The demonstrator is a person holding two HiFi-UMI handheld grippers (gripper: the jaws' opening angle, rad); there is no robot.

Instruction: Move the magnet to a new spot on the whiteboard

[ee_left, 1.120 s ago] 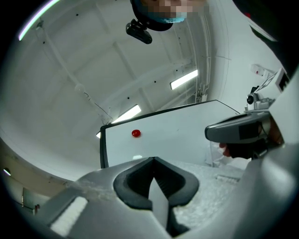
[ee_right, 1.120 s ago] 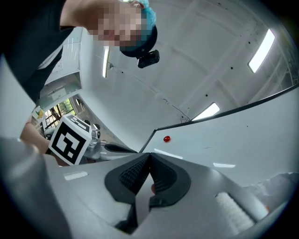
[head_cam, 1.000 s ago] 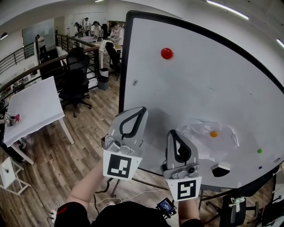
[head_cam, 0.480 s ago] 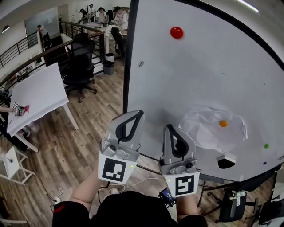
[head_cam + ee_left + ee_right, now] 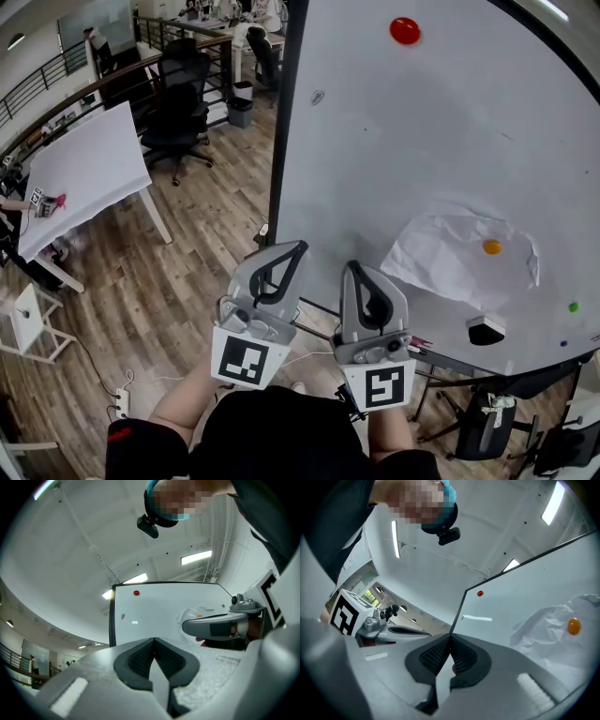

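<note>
Magnet (image 5: 405, 30), red, high on whiteboard (image 5: 375, 169), well apart from left tool (image 5: 297, 247) and right tool (image 5: 353, 267), both clenched, apparently empty.

The upright whiteboard (image 5: 412, 141) carries a red magnet (image 5: 405, 30) near its top. Lower down, an orange magnet (image 5: 491, 247) pins a crumpled white paper sheet (image 5: 450, 267). A green magnet (image 5: 574, 307) sits right of it, an eraser (image 5: 486, 330) just below.

I see white whiteboard (image 5: 394, 141), black frame (image 5: 286, 122). Red magnet (image 5: 405, 30) far ahead of left hand-held gripper (image 5: 296, 247); orange magnet (image 5: 491, 247) on white paper (image 5: 441, 267), right of right hand-held gripper (image 5: 355, 269). Both grey, black-and-white square markers (image 5: 247, 361). Brown wood-grain floor (image 5: 206, 244) to left.
</note>
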